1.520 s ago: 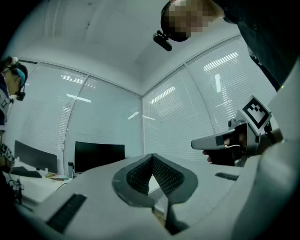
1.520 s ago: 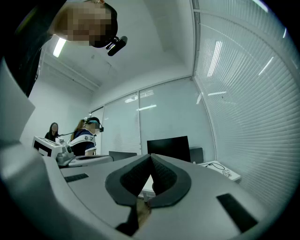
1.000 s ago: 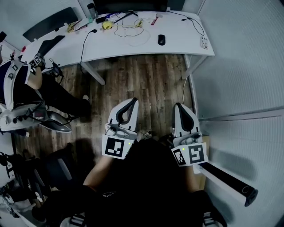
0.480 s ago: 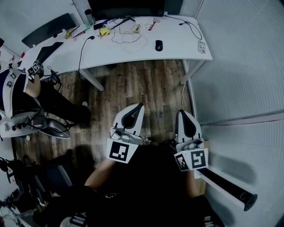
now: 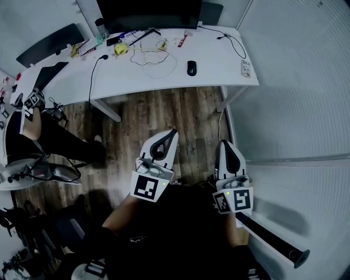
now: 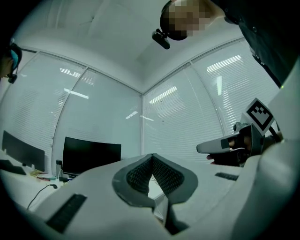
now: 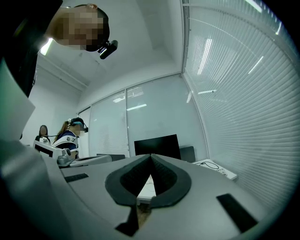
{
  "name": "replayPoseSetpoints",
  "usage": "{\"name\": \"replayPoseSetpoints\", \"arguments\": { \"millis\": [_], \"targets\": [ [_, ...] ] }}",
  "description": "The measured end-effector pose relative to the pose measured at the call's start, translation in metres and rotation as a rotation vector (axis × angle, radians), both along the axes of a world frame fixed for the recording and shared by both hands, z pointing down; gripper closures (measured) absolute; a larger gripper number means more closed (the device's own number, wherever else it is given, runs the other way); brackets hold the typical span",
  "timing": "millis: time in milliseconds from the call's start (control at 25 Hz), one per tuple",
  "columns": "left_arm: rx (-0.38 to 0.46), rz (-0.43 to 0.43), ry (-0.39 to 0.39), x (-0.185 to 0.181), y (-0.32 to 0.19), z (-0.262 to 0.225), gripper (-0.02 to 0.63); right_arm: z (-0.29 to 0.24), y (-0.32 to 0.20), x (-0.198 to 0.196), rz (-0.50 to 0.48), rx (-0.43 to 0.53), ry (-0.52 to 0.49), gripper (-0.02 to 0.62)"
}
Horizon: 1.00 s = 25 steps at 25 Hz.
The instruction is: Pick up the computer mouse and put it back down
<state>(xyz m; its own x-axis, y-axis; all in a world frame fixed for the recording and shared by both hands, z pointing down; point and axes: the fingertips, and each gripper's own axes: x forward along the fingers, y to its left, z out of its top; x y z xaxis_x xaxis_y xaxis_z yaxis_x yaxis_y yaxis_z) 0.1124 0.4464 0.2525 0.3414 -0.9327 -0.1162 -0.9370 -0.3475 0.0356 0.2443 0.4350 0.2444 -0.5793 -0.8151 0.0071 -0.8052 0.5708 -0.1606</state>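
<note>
The computer mouse (image 5: 191, 68) sits on the white desk (image 5: 219, 60), near its right end and well apart from my claws. A loop of thin cable (image 5: 158, 54) lies just to its left. A black screen (image 5: 147, 12) stands at the back of the desk. Wood floor (image 5: 164, 109) lies between the desk and me. My left claw (image 5: 174, 132) and my right claw (image 5: 222, 143) are both closed tight and hold nothing. Another person (image 5: 33, 117) sits far off on my left.
</note>
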Motion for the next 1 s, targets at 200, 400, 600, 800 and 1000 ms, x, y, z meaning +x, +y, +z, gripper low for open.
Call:
{"name": "replayPoseSetpoints", "arguments": {
  "millis": [200, 400, 600, 800, 1000],
  "targets": [
    [0.002, 0.042, 0.043, -0.019, -0.049, 0.003, 0.600, 0.004, -0.045, -0.026, -0.009, -0.013, 0.006, 0.597],
    [-0.003, 0.082, 0.085, -0.049, -0.104, 0.002, 0.600, 0.003, -0.096, -0.058, -0.008, -0.020, 0.000, 0.597],
    [0.004, 0.138, 0.086, -0.072, -0.149, 0.000, 0.600, 0.003, -0.140, -0.086, 0.023, -0.020, 0.009, 0.597],
    [0.000, 0.168, 0.105, -0.104, -0.186, -0.002, 0.600, -0.001, -0.176, -0.112, 0.065, -0.009, 0.027, 0.597],
    [0.005, 0.144, 0.092, -0.127, -0.214, 0.004, 0.600, 0.010, -0.203, -0.122, 0.113, -0.035, 0.029, 0.597]
  ]
}}
